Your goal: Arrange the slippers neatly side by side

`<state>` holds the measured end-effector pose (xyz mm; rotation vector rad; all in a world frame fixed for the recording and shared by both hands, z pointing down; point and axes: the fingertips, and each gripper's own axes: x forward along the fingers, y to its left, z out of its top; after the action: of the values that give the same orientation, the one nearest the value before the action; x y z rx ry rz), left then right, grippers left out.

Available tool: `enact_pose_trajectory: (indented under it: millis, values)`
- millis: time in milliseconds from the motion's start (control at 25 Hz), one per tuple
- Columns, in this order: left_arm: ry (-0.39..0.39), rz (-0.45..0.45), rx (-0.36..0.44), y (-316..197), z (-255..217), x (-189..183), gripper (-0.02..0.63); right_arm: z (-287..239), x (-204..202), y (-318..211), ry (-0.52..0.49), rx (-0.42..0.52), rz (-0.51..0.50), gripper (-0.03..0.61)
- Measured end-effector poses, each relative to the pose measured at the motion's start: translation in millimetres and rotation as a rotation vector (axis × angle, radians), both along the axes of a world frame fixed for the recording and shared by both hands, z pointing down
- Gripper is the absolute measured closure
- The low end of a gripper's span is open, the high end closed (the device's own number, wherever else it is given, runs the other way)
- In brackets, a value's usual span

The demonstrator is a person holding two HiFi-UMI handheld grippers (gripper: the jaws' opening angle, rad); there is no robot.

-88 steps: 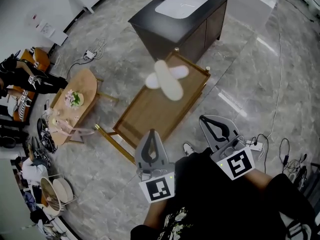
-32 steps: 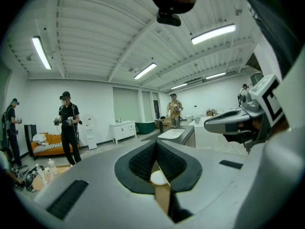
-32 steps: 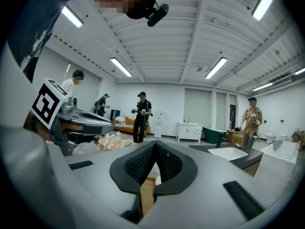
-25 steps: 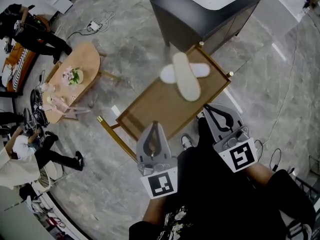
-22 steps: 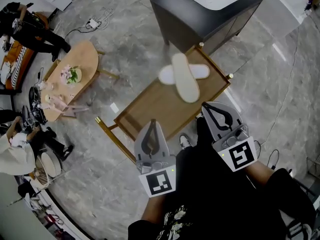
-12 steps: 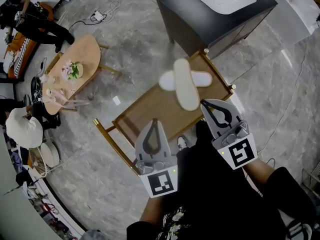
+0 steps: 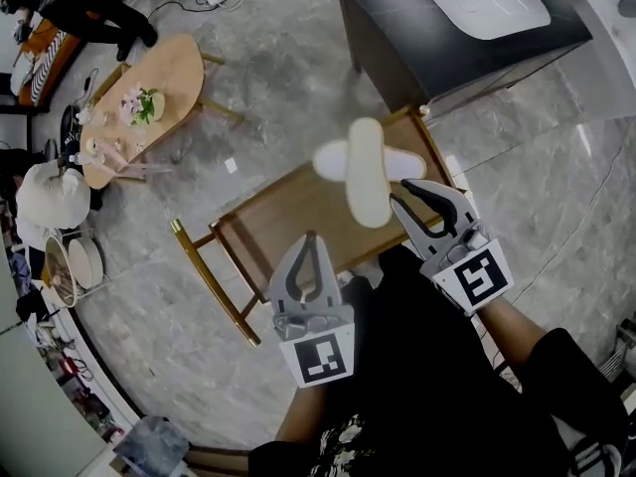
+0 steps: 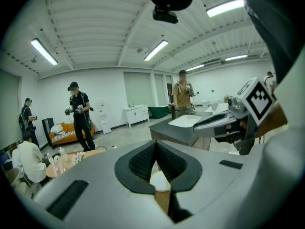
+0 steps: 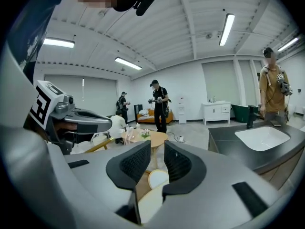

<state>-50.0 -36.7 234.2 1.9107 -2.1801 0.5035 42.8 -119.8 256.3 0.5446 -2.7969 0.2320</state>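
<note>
Grey marble floor (image 7: 298, 68) carries a low wooden bench (image 7: 260, 229); at its far right end the two white slippers lie crossed, the upper slipper (image 7: 366, 172) over the lower slipper (image 7: 402, 164). The left claw (image 7: 311, 241) is closed and empty. The right claw (image 7: 417, 195), just near of the slippers, has just been opening and stands part open with nothing between its jaws. Recommended: grip the upper slipper at its near end, lift it clear, and turn it parallel before setting it down.
</note>
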Motion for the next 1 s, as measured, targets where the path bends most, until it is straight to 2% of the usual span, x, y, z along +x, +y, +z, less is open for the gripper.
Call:
enact_pose_trajectory:
  millis: [120,240,440,640,840,1000]
  values:
    - [0.005,-0.021,-0.022,-5.1,10.0,4.7,0.611,16.7,-0.6,-7.4,0.021,-0.014,-0.033,0.499]
    - [0.013,-0.018,-0.063,-7.3,27.2,10.0,0.611,40.7,-0.3,-12.3,0.061,-0.067,-0.058,0.481]
    - [0.062,-0.005,-0.121,-12.8,63.7,17.4,0.611,76.3,-1.2,-26.1,0.118,-0.12,-0.063,0.474]
    - [0.093,0.034,-0.195,-13.4,101.5,19.7,0.611,108.0,-6.4,-41.5,0.154,-0.138,-0.045,0.479]
    - [0.159,0.029,-0.26,-15.4,138.6,34.7,0.611,143.7,-0.3,-59.0,0.18,-0.204,0.007,0.489]
    - [0.174,0.066,-0.287,-20.4,163.8,44.4,0.611,168.4,-10.3,-65.0,0.184,-0.256,0.017,0.502]
